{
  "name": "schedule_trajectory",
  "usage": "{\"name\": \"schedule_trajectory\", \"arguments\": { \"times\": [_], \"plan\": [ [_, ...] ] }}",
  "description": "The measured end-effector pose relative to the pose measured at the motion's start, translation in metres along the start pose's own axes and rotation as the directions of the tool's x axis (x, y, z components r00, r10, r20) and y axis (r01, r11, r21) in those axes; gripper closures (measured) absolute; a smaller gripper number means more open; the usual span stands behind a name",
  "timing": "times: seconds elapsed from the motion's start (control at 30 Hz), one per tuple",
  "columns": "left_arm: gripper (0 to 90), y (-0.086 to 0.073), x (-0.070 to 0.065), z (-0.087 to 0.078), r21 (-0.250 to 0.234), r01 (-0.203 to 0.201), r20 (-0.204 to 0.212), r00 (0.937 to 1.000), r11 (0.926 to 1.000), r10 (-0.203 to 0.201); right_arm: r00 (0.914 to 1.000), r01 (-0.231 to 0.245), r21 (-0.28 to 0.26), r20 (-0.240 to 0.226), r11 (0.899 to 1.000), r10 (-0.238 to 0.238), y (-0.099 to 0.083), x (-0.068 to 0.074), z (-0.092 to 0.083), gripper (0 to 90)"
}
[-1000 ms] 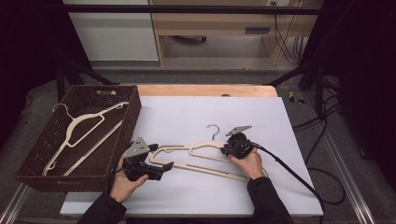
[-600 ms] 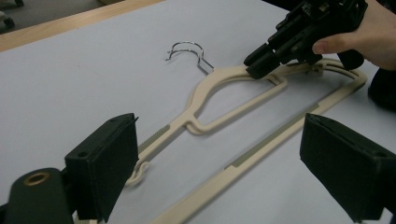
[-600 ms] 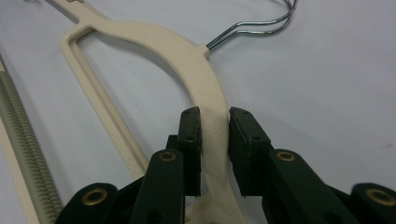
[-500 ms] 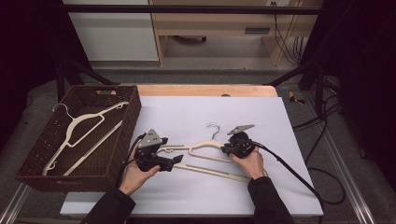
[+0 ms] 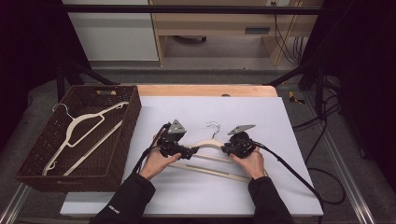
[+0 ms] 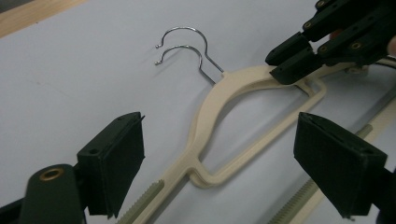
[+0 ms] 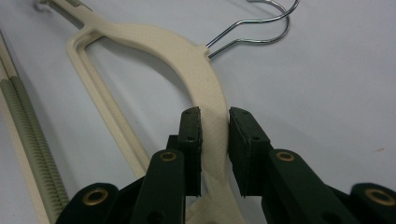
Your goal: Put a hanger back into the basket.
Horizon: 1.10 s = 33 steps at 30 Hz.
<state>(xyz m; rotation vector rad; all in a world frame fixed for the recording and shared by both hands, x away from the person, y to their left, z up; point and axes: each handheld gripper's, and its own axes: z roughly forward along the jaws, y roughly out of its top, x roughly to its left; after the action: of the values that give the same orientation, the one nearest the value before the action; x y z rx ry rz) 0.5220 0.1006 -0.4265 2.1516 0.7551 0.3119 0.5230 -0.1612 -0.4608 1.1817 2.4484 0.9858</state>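
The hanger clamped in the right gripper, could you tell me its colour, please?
Cream hanger with a silver wire hook; clearest in the right gripper view.

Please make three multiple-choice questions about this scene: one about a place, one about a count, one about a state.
1. Where is the brown basket?
A. at the table's left
B. at the table's right
C. on the floor

2. How many metal hooks lie on the white table?
A. one
B. two
C. four

3. What is the right gripper doing?
A. hanging open
B. closed on nothing
C. gripping a cream hanger

Answers: 1 A, the high view shows the basket at the left edge. 2 B, the left gripper view shows two hooks, one behind the other. 3 C, its fingers press on the hanger's arm.
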Motion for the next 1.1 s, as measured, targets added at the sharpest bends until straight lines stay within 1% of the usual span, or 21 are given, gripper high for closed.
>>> {"name": "schedule_trajectory", "arguments": {
  "times": [0.03,0.13,0.17,0.2,0.27,0.3,0.37,0.43,0.47,0.53,0.57,0.6,0.63,0.73,0.77,0.8,0.9,0.93,0.97,1.03,1.1],
  "plan": [
    [16.9,0.001,0.001,0.004,0.012,-0.004,0.000,1.0000,0.9999,0.004,0.9998,-0.017,0.003,0.005,1.000,0.017,0.000,0.001,-0.001,75.4],
    [18.0,0.003,0.003,0.015,0.039,-0.016,-0.009,0.9998,0.9991,0.017,0.9999,-0.013,0.000,0.001,1.000,0.013,0.000,0.001,-0.001,75.4],
    [18.4,0.003,0.003,0.019,0.049,-0.018,-0.006,0.9998,0.9986,0.019,1.0000,-0.007,-0.002,-0.004,1.000,0.007,0.000,0.001,-0.002,75.4],
    [18.9,0.004,0.003,0.023,0.059,-0.021,-0.003,0.9998,0.9980,0.021,0.9999,-0.015,0.000,0.001,1.000,0.015,0.001,0.001,-0.002,75.4],
    [19.8,0.005,0.004,0.030,0.089,-0.039,-0.009,0.9992,0.9953,0.040,0.9999,-0.012,-0.003,-0.001,1.000,0.012,0.001,0.001,-0.002,75.5],
    [20.3,0.005,0.003,0.034,0.095,-0.041,-0.008,0.9991,0.9947,0.041,0.9999,-0.009,-0.002,0.003,1.000,0.009,0.001,0.001,-0.002,75.5],
    [21.7,0.006,0.002,0.040,0.120,-0.062,-0.009,0.9980,0.9908,0.063,1.0000,0.003,-0.014,-0.006,1.000,-0.003,0.001,0.000,-0.003,75.5],
    [23.2,0.008,0.002,0.044,0.132,-0.069,-0.005,0.9976,0.9889,0.070,1.0000,0.005,-0.018,-0.006,1.000,-0.005,0.001,0.000,-0.004,75.6],
    [24.4,0.008,0.002,0.047,0.128,-0.068,-0.012,0.9974,0.9894,0.070,0.9999,-0.001,-0.024,-0.010,1.000,0.001,0.002,0.000,-0.005,75.7],
    [27.9,0.009,0.003,0.053,0.148,-0.074,-0.018,0.9968,0.9862,0.078,0.9999,0.007,-0.022,-0.012,1.000,-0.008,0.002,0.000,-0.006,75.7],
    [28.8,0.009,0.003,0.056,0.147,-0.073,-0.026,0.9967,0.9865,0.077,0.9999,-0.007,-0.023,-0.014,1.000,0.007,0.002,0.002,-0.006,75.8],
    [30.9,0.009,0.003,0.057,0.156,-0.074,-0.038,0.9960,0.9850,0.081,0.9999,-0.006,-0.028,-0.016,1.000,0.005,0.002,0.002,-0.006,75.8],
    [33.3,0.009,0.003,0.060,0.151,-0.069,-0.030,0.9967,0.9860,0.075,0.9998,-0.001,-0.028,-0.018,1.000,0.000,0.002,0.001,-0.007,75.8],
    [38.1,0.009,0.003,0.067,0.171,-0.089,-0.037,0.9947,0.9812,0.096,0.9995,0.018,-0.039,-0.024,0.999,-0.019,0.002,0.000,-0.009,76.0],
    [42.3,0.009,0.004,0.068,0.170,-0.087,-0.041,0.9947,0.9816,0.095,0.9997,0.006,-0.042,-0.024,0.999,-0.007,0.003,0.002,-0.009,76.0],
    [42.3,0.009,0.004,0.069,0.170,-0.083,-0.039,0.9952,0.9819,0.090,0.9997,0.006,-0.042,-0.024,0.999,-0.007,0.003,0.002,-0.009,76.0],
    [48.1,0.009,0.004,0.071,0.168,-0.086,-0.024,0.9955,0.9820,0.091,0.9997,0.003,-0.049,-0.025,0.999,-0.004,0.003,0.003,-0.011,76.1],
    [51.4,0.009,0.003,0.071,0.170,-0.088,-0.017,0.9956,0.9815,0.093,0.9995,0.016,-0.050,-0.028,0.999,-0.017,0.003,0.002,-0.012,76.2],
    [54.3,0.009,0.004,0.071,0.185,-0.106,-0.013,0.9938,0.9769,0.110,0.9996,0.005,-0.055,-0.029,0.998,-0.006,0.003,0.003,-0.012,76.2],
    [59.3,0.010,0.002,0.070,0.184,-0.104,-0.004,0.9943,0.9774,0.107,0.9994,0.015,-0.051,-0.029,0.999,-0.016,0.003,0.002,-0.014,76.2],
    [64.6,0.010,0.000,0.069,0.188,-0.118,0.005,0.9928,0.9750,0.119,0.9994,0.009,-0.055,-0.033,0.998,-0.011,0.003,0.003,-0.014,76.3]
  ]
}}
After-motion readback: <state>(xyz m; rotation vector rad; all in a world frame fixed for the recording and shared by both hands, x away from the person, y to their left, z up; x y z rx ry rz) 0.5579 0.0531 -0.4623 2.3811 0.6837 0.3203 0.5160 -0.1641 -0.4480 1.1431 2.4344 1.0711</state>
